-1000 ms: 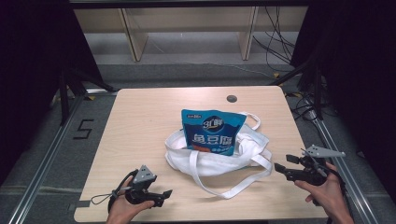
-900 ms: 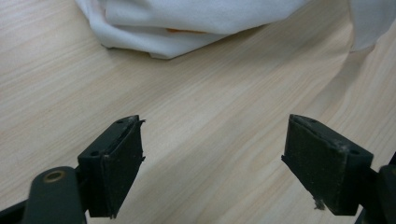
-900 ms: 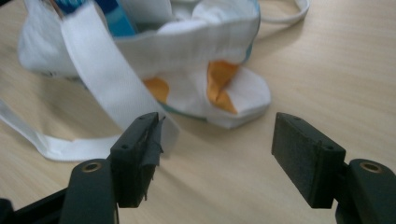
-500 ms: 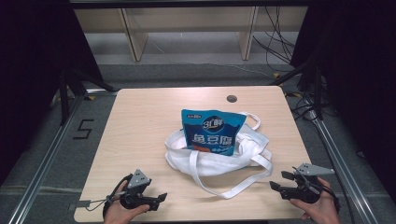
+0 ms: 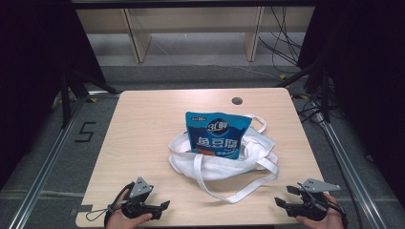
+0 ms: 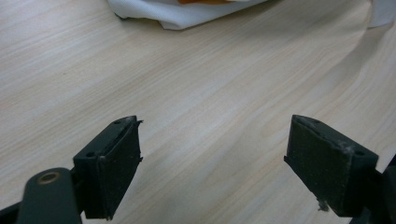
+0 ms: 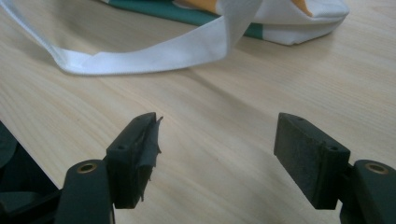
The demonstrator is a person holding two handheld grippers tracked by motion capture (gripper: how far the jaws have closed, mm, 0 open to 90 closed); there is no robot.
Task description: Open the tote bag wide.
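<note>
A blue snack packet (image 5: 217,133) stands in a white cloth tote bag (image 5: 224,164) at the middle of the wooden table (image 5: 143,124). The bag's long strap (image 5: 241,192) loops toward the near edge. My left gripper (image 5: 165,206) lies low at the near left, open and empty, with bare wood between its jaws (image 6: 212,163) and the bag's edge (image 6: 187,11) far ahead. At the near right, my right gripper (image 5: 282,198) is open. Its jaws have just been opening with nothing between them (image 7: 217,154). The strap (image 7: 154,56) and the bag (image 7: 299,21) lie ahead of it.
A small dark round hole (image 5: 237,100) sits near the table's far edge. Wooden shelving (image 5: 191,28) and loose cables (image 5: 286,52) stand behind the table. Metal rails (image 5: 47,162) run along both sides, and a "5" mark (image 5: 86,132) is on the floor at the left.
My right hand has come down and back toward the table's near edge. The left hand has barely shifted. The bag and the packet lie as before.
</note>
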